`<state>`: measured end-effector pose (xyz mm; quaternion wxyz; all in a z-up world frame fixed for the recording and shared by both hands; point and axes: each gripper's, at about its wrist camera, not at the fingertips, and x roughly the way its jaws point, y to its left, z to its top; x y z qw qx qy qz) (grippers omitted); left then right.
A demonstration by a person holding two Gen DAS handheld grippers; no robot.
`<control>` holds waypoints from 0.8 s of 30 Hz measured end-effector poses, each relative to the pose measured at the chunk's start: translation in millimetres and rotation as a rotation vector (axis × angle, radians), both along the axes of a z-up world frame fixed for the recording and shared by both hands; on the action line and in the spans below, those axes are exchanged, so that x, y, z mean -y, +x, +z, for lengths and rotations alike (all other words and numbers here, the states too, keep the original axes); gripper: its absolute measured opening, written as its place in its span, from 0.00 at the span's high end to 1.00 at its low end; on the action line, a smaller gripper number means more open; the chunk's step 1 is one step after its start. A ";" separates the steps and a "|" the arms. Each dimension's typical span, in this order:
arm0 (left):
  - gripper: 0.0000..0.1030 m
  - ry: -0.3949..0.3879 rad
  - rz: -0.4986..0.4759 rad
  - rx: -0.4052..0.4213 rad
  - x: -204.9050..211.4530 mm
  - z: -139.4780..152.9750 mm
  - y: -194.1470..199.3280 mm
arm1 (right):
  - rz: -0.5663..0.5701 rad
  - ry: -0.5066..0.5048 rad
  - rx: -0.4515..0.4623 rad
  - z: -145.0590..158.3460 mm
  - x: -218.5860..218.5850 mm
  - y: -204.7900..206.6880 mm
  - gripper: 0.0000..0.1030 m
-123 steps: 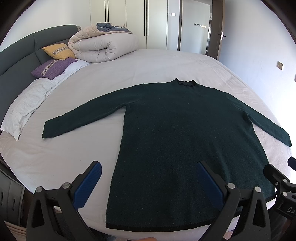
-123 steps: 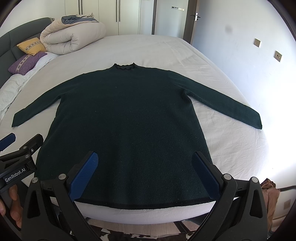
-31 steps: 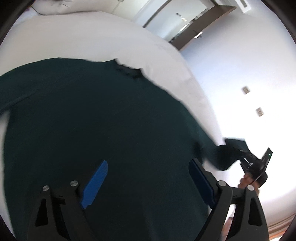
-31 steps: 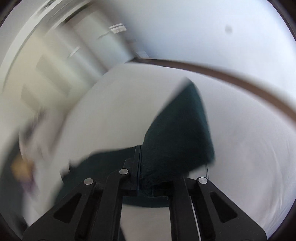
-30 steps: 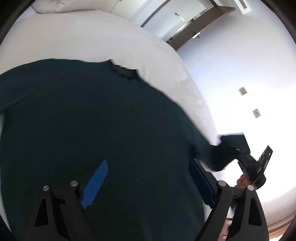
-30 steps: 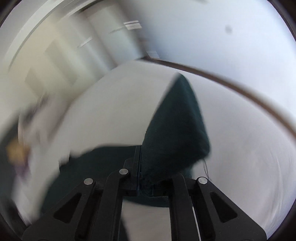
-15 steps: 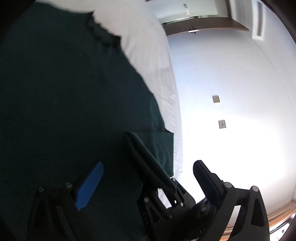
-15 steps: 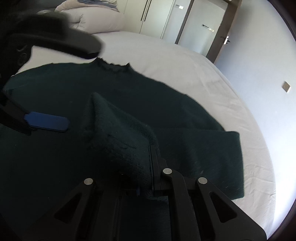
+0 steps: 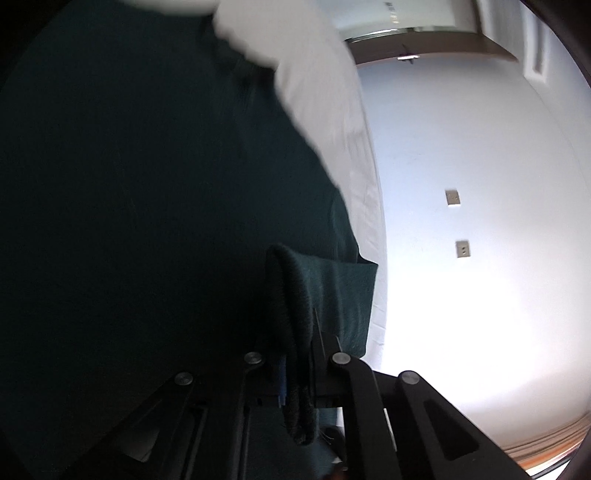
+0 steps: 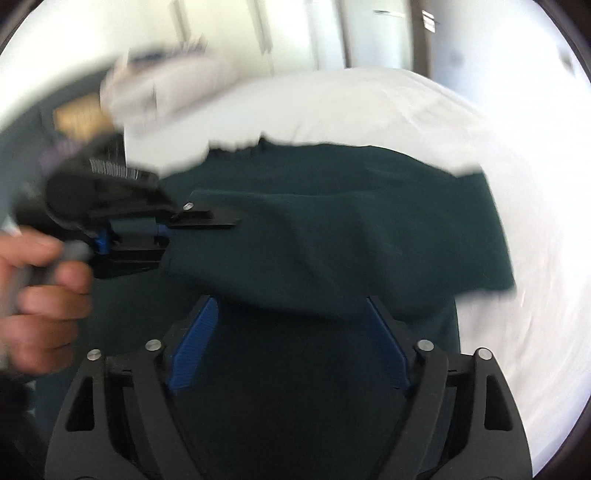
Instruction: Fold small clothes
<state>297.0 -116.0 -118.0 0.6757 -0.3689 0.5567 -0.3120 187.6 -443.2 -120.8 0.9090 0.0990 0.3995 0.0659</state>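
A dark green sweater lies flat on the white bed. Its right sleeve is folded back across the body. My left gripper is closing, and its pads pinch the sleeve's cuff end. In the right wrist view the left gripper sits at the left with green cloth between its blue pads, and a hand holds it. My right gripper is opening just over the sweater's body, with nothing between its fingers.
A blurred rolled duvet and pillows lie at the head of the bed. Wardrobe doors stand behind. The white wall with two sockets runs along the bed's right edge.
The right gripper has let go of the sleeve end and opened. The left gripper, open half a second ago, has shut on that sleeve end.
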 end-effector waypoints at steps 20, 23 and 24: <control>0.93 0.416 0.131 0.130 -123.9 -3.3 44.2 | -0.215 0.388 -0.078 12.5 46.3 -80.0 0.22; 0.93 0.418 0.136 0.140 -125.6 3.2 37.7 | -0.228 0.391 -0.099 16.0 43.9 -78.3 0.21; 0.93 0.426 0.131 0.140 -122.9 1.5 37.9 | -0.230 0.401 -0.107 17.7 46.0 -75.8 0.21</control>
